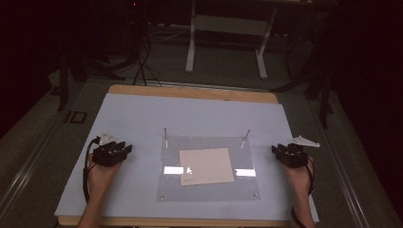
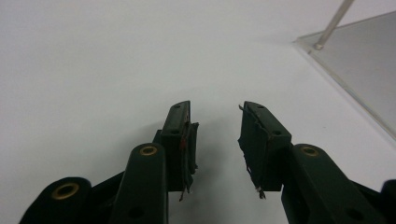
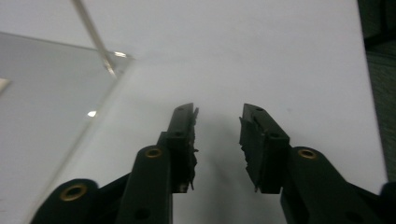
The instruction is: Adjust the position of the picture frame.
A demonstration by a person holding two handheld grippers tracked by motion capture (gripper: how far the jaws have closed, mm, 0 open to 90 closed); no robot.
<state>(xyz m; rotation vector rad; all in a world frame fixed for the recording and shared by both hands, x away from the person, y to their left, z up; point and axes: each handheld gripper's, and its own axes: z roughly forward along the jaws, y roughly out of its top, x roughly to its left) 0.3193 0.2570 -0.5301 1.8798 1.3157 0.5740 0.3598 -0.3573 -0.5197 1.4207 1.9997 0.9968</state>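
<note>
One beige paper sheet [image 1: 206, 166] is seen from the high view at the centre of the clear plate [image 1: 209, 190], between two grippers: left gripper [image 1: 124, 150] at 9 o'clock, right gripper [image 1: 277, 150] at 3 o'clock. In both gripper views the fingers [image 2: 180, 135] are spread with nothing between them, and one metal pin [image 2: 334, 23] is shown each.

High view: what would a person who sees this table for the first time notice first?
The eye goes first to the clear plastic sheet in the middle of the pale table, with a beige paper lying on it and two thin metal pins standing at its far corners. Next come the left hand-held gripper and the right hand-held gripper, resting on either side of the sheet, jaws open and empty.
</note>
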